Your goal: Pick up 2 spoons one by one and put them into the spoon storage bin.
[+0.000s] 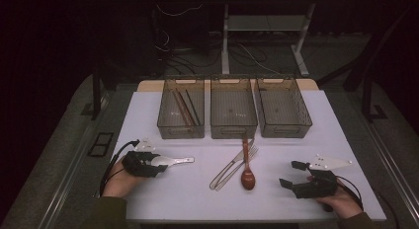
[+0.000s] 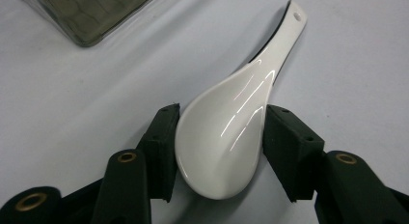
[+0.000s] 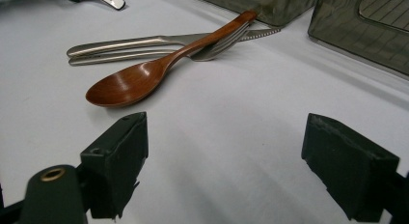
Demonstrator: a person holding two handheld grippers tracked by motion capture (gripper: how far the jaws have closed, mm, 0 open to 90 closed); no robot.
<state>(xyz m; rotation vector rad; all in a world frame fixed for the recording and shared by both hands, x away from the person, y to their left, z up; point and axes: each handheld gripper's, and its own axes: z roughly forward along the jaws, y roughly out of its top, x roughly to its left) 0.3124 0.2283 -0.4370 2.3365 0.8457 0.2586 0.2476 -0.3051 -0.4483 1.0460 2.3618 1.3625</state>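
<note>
At far left on the white surface (image 1: 148,189), left gripper (image 1: 153,166) clasping the bowl of the white spoon (image 2: 226,137), both pads touching (handle pointing right). Grasp step apparently; next, lift and carry toward a bin (image 1: 181,133). Farther right, right gripper (image 1: 288,173) resting, jaws wide apart, empty.

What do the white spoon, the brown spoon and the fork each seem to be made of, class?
White spoon: probably glazed ceramic, though hard plastic is possible; smooth, glossy, with bright streaks of reflected light. Brown spoon: likely varnished wood; warm reddish brown with a soft sheen. Fork: metal, seemingly brushed steel; grey with a dull shine.
</note>
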